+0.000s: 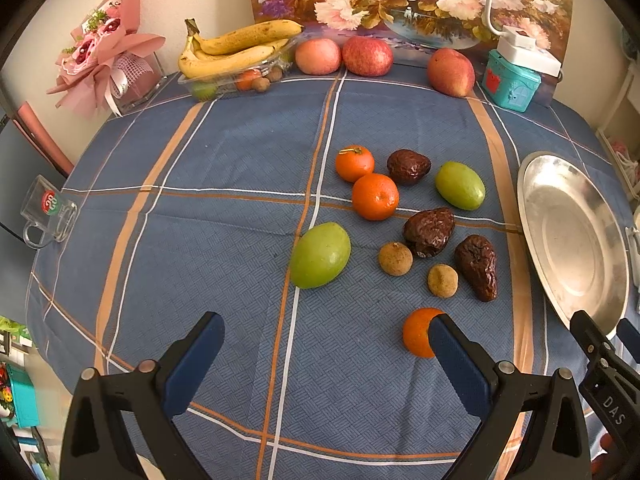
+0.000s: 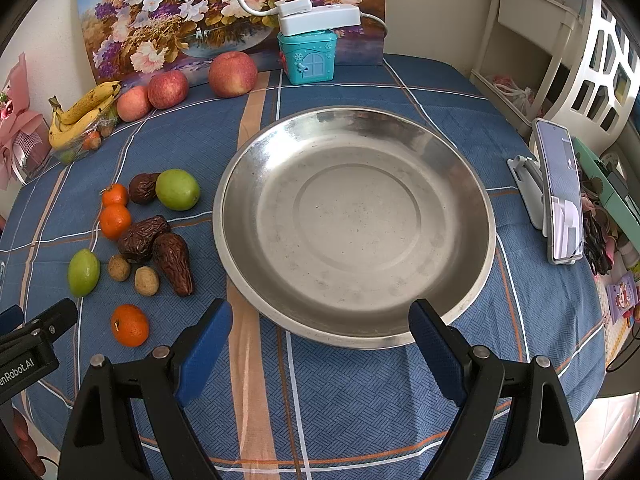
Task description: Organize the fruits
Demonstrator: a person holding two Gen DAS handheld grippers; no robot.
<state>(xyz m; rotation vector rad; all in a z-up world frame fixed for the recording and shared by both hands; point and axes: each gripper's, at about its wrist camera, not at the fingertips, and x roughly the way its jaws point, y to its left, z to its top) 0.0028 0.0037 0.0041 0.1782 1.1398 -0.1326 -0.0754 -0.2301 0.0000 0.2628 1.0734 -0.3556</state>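
Fruits scattered loose on the blue checked tablecloth (image 1: 224, 240), just left of the bare steel plate (image 2: 460, 184): three small oranges (image 1: 375, 196), two green fruits (image 1: 320, 255), three wrinkled dark dates (image 1: 428, 231), two little brown longans (image 1: 395, 258). Left gripper (image 1: 326, 340) spread wide, gripping nothing, one finger overlapping the nearest orange (image 1: 416, 336). Right gripper (image 2: 320, 332) likewise wide and unloaded, hovering at the plate's near rim.

At the table's back you see a flower painting (image 2: 168, 12) against the wall, a teal house-shaped box (image 2: 307, 58) before it with a white lamp base (image 2: 318, 16) on top. A phone (image 2: 560, 192) stands on a stand at right; a pink bouquet (image 1: 100, 48) and a glass mug (image 1: 50, 210) sit at left.
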